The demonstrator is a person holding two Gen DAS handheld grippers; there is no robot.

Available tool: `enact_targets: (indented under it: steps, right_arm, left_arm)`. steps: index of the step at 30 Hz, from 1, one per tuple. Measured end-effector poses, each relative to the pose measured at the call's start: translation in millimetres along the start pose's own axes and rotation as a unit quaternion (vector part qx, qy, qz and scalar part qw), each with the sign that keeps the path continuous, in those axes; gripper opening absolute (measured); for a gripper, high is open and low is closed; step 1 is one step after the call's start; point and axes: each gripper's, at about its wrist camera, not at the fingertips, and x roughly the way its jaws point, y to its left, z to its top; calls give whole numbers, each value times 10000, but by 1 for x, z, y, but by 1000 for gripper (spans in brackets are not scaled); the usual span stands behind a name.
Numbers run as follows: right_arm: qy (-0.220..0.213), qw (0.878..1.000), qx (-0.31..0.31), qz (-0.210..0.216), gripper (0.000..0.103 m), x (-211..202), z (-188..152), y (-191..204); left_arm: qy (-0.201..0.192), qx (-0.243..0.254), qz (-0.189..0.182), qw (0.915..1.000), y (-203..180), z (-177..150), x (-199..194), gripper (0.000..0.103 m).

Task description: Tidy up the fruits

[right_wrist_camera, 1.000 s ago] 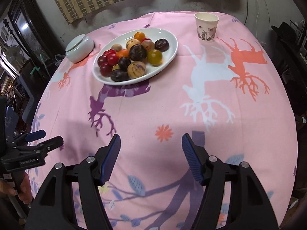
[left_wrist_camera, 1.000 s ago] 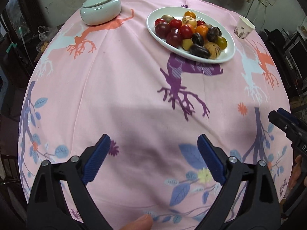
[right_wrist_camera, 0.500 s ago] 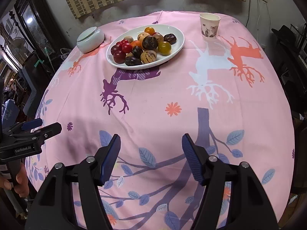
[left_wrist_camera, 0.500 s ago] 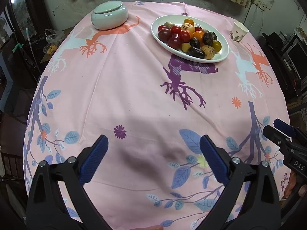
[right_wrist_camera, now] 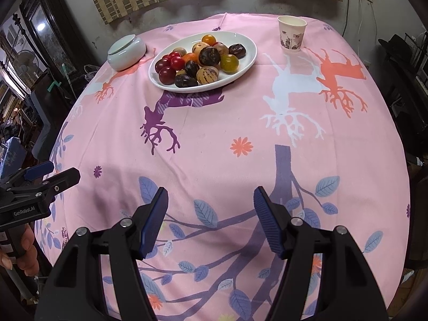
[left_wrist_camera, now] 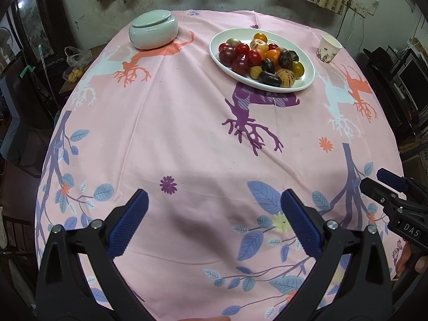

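Far ahead of both grippers: white oval plate [left_wrist_camera: 307, 80] of mixed fruits [left_wrist_camera: 260, 58]. Left gripper [left_wrist_camera: 214, 224] opening, right gripper [right_wrist_camera: 211, 219] apart, both empty. Flanking: lidded pale-green ceramic jar [left_wrist_camera: 153, 30], paper cup [left_wrist_camera: 327, 48].

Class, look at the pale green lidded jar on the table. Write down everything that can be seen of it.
The lidded jar is squat and round, pale green and glossy, so it looks ceramic. A flat, disc-shaped lid of the same colour sits closed on top. It stands upright on the pink tablecloth at the far left of the table, over an orange deer print, left of the white plate of fruit and apart from it. Nothing but the cloth touches it. Its contents are hidden.
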Motion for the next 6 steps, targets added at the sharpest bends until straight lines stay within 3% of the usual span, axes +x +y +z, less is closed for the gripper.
enact_targets:
  steps: [6]
  right_arm:
    - [29, 10000, 5, 1, 67, 3, 2, -1]
  left_arm:
    - [111, 9, -33, 9999, 0, 1, 3, 101]
